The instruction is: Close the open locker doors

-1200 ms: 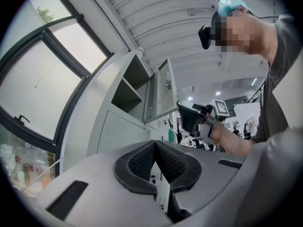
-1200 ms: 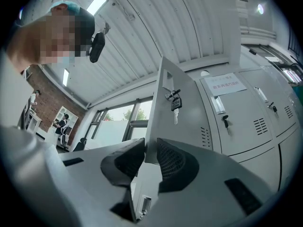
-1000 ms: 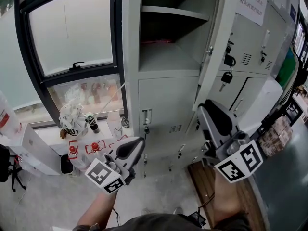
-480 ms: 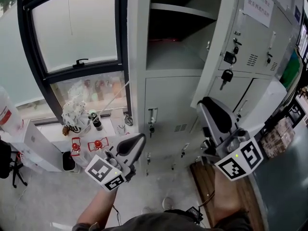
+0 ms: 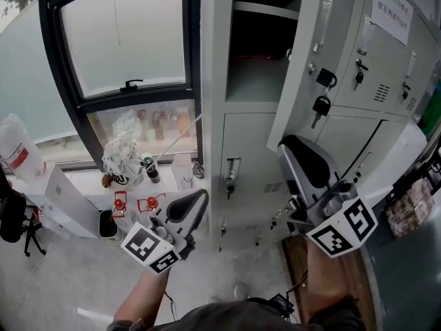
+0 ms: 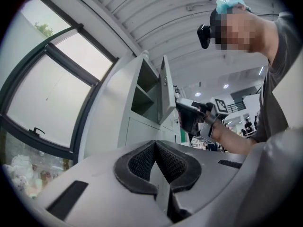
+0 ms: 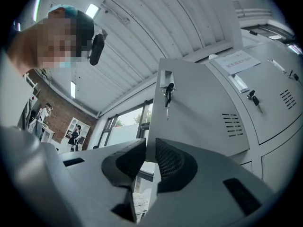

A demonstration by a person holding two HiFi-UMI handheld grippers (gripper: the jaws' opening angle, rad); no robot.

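A grey locker's upper compartment [image 5: 258, 67] stands open, and its door [image 5: 296, 61] swings out toward me with keys [image 5: 321, 105] hanging from the lock. My right gripper [image 5: 293, 147] sits just under the door's lower corner, pointing up. In the right gripper view the door [image 7: 203, 108] fills the right side. Its free edge lines up beyond the narrow gap of the right gripper [image 7: 149, 143]. The jaws have just been closing and nothing is pressed between them. My left gripper [image 5: 196, 200] hangs lower left, shut and empty. The left gripper [image 6: 155, 143] points at the open door [image 6: 166, 93].
Closed locker doors with keys [image 5: 393, 67] run to the right, and one below [image 5: 233, 167] carries a key too. A black-framed window [image 5: 124, 40] is at left, its sill cluttered with bags and bottles [image 5: 127, 161]. A white box [image 5: 55, 198] and a wooden board [image 5: 296, 261] are on the floor.
The lockers and window have slid rightward in the head view. Both grippers keep nearly the same spot in the picture, and the right one now sits closer under the open door's lower corner.
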